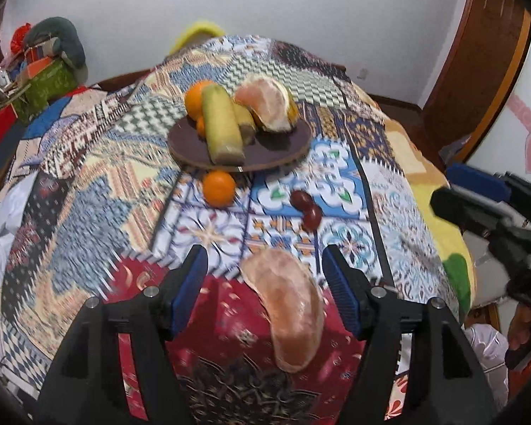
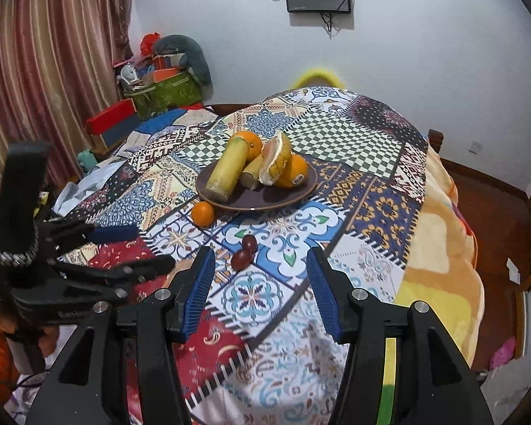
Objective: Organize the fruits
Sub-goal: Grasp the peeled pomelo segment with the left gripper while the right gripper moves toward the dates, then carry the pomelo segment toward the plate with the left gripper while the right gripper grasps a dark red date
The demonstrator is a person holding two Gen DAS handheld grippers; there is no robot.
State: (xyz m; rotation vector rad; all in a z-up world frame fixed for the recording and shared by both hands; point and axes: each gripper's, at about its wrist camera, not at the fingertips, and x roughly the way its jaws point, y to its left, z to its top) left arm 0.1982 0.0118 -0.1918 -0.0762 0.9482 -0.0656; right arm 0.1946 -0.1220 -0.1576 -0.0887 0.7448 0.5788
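Left gripper (image 1: pixel 265 276) is standing open over the red patch of the cloth (image 1: pixel 88 191), blue pads clear of everything. The pomelo wedge (image 1: pixel 286 308) is lying between its jaws, nearer the right pad but not visibly touching it, so nothing is being gripped. The wedge's long axis is running roughly along the gripper's pointing line, curving toward the near edge, so the jaws are already straddling its narrow width; closing in place looks like the likely next move.

Ahead of it, the loose orange (image 1: pixel 218 188) is sitting just in front of the plate (image 1: pixel 191 148), apart from the rim. The plate is already carrying a cane piece (image 1: pixel 223 124), another orange and a bigger pomelo chunk (image 1: pixel 265 102); open room is showing only on its near right part.

Right of the orange, two dates (image 2: pixel 245 253) are touching each other, lying straight ahead of the right gripper (image 2: pixel 260 294), beyond its tips. That gripper is also standing open and empty. So the left is nearer the wedge, the right is nearer the dates.

The table edge is dropping off to the right of the right gripper; the grippers are close side by side, so swing room between them is tight
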